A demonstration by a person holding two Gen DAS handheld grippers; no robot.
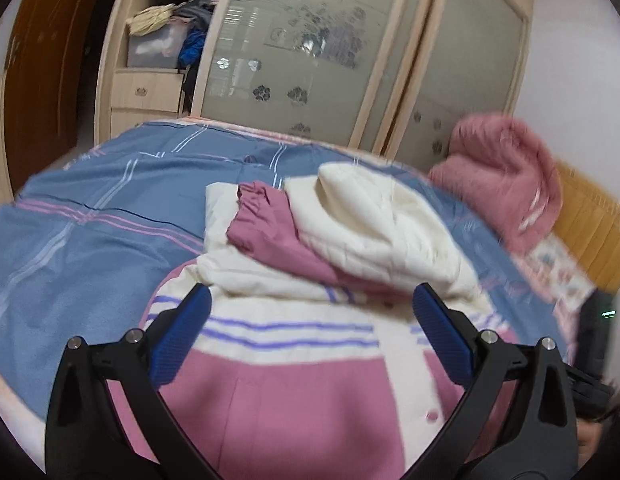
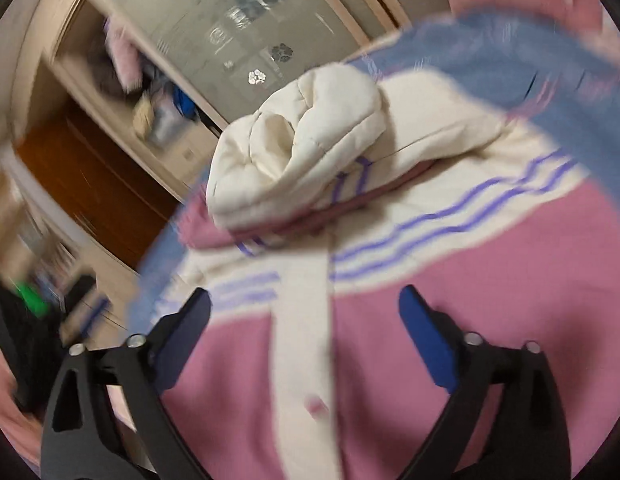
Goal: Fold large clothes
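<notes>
A pink and cream padded jacket point(image 1: 294, 384) with purple stripes lies front up on the blue bedspread point(image 1: 90, 216). Its cream hood point(image 1: 374, 216) and a pink sleeve point(image 1: 266, 228) lie bunched at its far end. My left gripper point(image 1: 310, 300) is open and empty, hovering over the jacket's striped chest. In the right wrist view the same jacket point(image 2: 490, 304) fills the frame, with its cream button placket point(image 2: 306, 340) running down the middle and the hood point(image 2: 294, 148) beyond. My right gripper point(image 2: 306, 300) is open and empty above the placket.
A fluffy pink garment point(image 1: 506, 172) lies at the bed's far right corner. A wardrobe with frosted sliding doors point(image 1: 306, 60) stands behind the bed, its left shelf stuffed with clothes point(image 1: 170, 24). A brown door point(image 1: 42, 80) is at the left.
</notes>
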